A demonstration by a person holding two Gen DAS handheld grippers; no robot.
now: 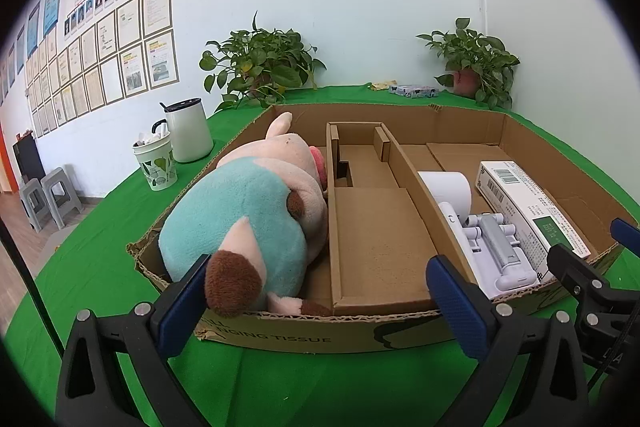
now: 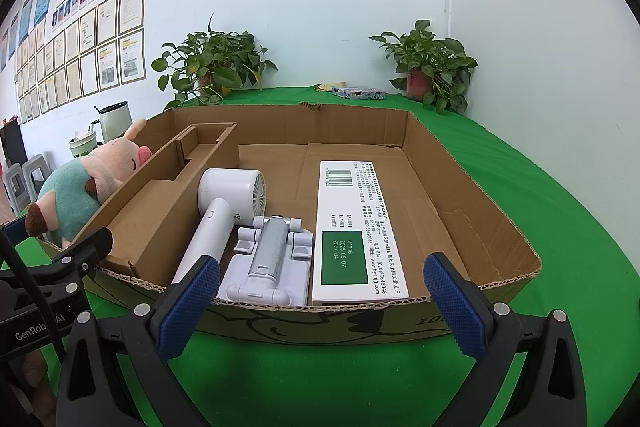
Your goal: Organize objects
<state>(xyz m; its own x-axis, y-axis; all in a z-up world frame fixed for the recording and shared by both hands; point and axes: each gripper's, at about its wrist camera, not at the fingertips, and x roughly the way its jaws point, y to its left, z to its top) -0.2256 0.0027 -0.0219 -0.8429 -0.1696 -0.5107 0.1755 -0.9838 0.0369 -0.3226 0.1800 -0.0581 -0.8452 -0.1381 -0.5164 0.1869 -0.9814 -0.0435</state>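
A shallow cardboard box [image 1: 304, 337] [image 2: 480, 211] sits on the green table. A plush pig in a teal shirt [image 1: 248, 223] [image 2: 80, 195] lies in its left compartment. The middle compartment [image 1: 376, 243] holds nothing. The right compartment holds a white handheld fan [image 2: 224, 211] [image 1: 446, 191], a white folding stand [image 2: 272, 259] [image 1: 500, 251] and a white barcoded carton [image 2: 356, 227] [image 1: 532, 207]. My left gripper [image 1: 320, 307] is open and empty at the box's front wall. My right gripper [image 2: 320, 307] is open and empty, also at the front wall.
Left of the box stand a white kettle [image 1: 187, 131] and a leaf-patterned cup [image 1: 157, 163]. Two potted plants [image 1: 260, 67] [image 1: 476, 67] and a small patterned packet [image 1: 414, 91] sit along the back wall. Grey stools [image 1: 44, 199] stand on the floor at left.
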